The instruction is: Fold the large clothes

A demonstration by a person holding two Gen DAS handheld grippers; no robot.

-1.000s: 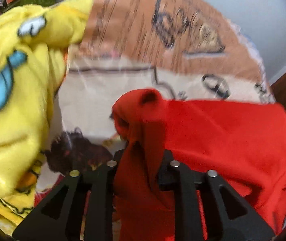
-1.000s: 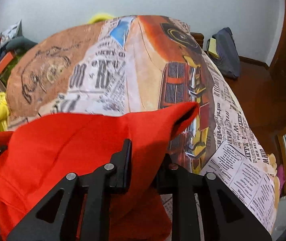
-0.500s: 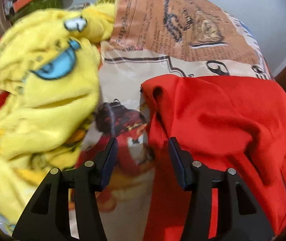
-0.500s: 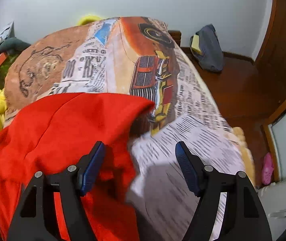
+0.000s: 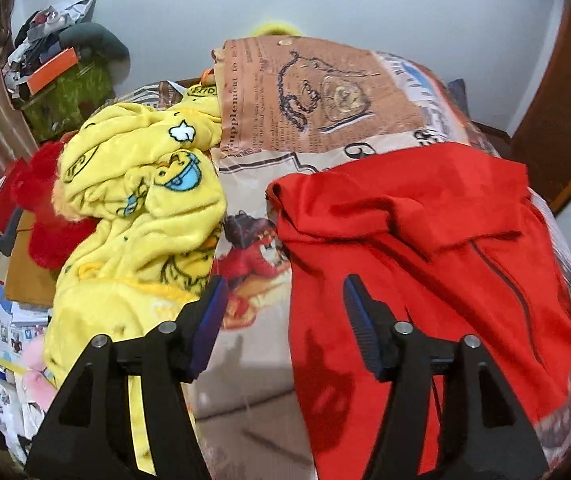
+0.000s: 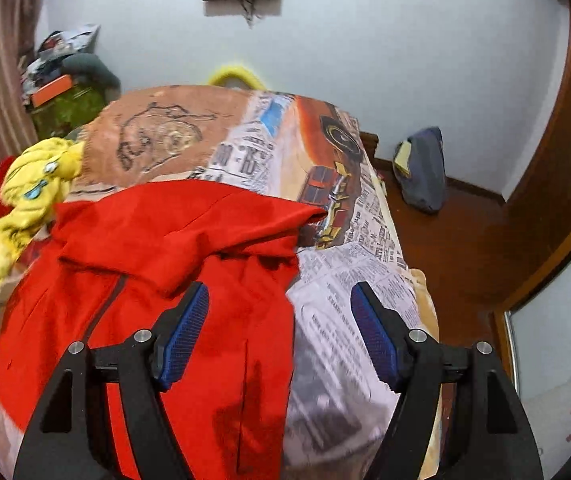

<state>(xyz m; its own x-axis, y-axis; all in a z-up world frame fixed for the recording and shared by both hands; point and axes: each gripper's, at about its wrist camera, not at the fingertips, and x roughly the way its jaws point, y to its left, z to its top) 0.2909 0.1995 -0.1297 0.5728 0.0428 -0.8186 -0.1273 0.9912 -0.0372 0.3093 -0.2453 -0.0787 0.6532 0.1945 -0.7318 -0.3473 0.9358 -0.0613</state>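
Note:
A large red garment (image 5: 417, 248) lies on the bed's printed cover (image 5: 309, 96), its top part folded back over the rest. My left gripper (image 5: 283, 308) hangs above the garment's left edge, jaws still opening, nothing between them. In the right wrist view the same red garment (image 6: 157, 256) fills the left half. My right gripper (image 6: 279, 316) hovers over its right edge and the newspaper-print cover (image 6: 349, 300); its jaws are opening too and hold nothing.
A crumpled yellow cartoon blanket (image 5: 137, 216) lies left of the red garment, with red fluffy fabric (image 5: 41, 216) and boxes beyond it. A cluttered pile (image 5: 61, 80) stands at the back left. A dark bag (image 6: 421, 168) sits on the wooden floor (image 6: 465, 248) right of the bed.
Both grippers let go of the red garment's corners, opened wide, and pulled up and back from the bed. The released garment now lies folded on the cover.

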